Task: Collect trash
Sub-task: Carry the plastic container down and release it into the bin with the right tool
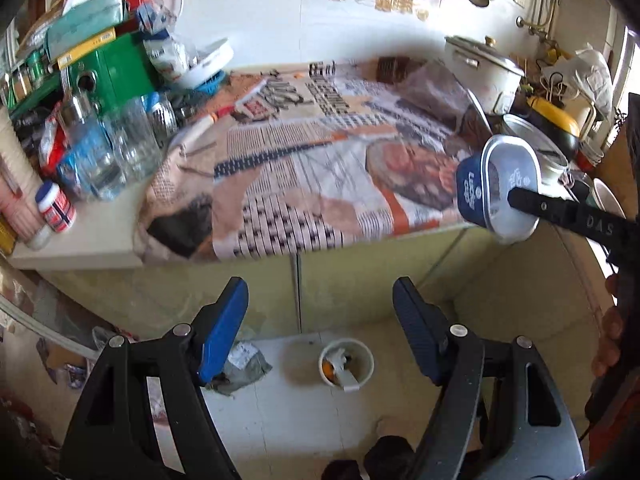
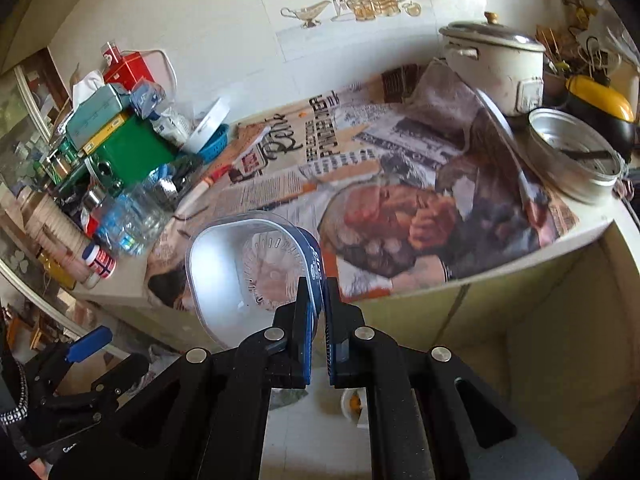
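Note:
My right gripper [image 2: 318, 292] is shut on the rim of an empty blue and white plastic tub [image 2: 244, 268]. It holds the tub in the air just off the counter's front edge. In the left wrist view the same tub [image 1: 502, 188] hangs at the right, with the right gripper's black finger across its opening. My left gripper [image 1: 320, 316] is open and empty, below the counter in front of the cabinet doors. On the floor below stands a white cup [image 1: 346, 364] with scraps in it, and a crumpled grey wrapper [image 1: 240, 368] lies beside it.
Newspaper [image 1: 320, 168] covers the counter. Bottles, jars and boxes [image 1: 100, 120] crowd its left end. A white pot [image 2: 496, 68], a metal pan [image 2: 576, 160] and a yellow item [image 2: 600, 100] stand at the right. Pale cabinet doors [image 1: 360, 292] lie below.

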`<state>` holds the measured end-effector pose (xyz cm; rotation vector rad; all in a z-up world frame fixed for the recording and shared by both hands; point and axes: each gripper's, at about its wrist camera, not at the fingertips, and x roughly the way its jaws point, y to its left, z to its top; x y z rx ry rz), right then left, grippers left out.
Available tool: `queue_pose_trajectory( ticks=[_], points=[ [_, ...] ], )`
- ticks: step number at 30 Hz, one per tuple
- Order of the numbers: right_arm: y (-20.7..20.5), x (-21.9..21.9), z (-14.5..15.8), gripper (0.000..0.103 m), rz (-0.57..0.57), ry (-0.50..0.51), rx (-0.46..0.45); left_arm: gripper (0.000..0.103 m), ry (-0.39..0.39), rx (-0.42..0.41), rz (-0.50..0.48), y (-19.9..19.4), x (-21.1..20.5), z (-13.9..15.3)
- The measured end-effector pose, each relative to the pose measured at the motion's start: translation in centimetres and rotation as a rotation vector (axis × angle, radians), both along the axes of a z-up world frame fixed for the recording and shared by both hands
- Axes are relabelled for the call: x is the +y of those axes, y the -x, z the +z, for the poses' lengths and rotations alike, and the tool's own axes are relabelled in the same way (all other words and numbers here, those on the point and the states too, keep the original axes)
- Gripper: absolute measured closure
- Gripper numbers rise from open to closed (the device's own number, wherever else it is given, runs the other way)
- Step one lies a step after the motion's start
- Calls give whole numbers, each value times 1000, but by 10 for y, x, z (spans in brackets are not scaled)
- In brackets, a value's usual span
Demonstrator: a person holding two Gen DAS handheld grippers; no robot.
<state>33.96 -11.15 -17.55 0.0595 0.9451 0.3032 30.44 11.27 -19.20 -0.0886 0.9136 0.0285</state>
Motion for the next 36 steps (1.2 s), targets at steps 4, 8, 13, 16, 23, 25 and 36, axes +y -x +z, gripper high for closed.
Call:
queue_pose_trajectory(
  ticks=[4, 8, 13, 16, 23, 25, 36],
  points=[
    [11, -12, -48, 98, 0, 31, 84, 29, 27, 84, 23, 2, -8, -42],
    [6, -24, -119, 98, 4, 76, 181, 29, 50, 170, 59, 0, -15, -101],
    [-7, -32, -225, 98, 50, 164, 270, 29, 47, 259, 121, -4, -21, -197],
    [-17, -34, -295, 98, 72, 175, 326, 29, 39, 291, 153, -5, -23, -254],
    [-38, -32, -434, 97, 119, 194, 408, 29, 70, 318, 191, -7, -18, -359],
    [-43, -30, -463, 97, 124, 200, 426, 29, 66, 322, 197, -8, -16, -382],
    [-36, -43, -427, 81, 122, 147, 473, 29, 43, 321, 168, -11, -25, -349]
  ],
)
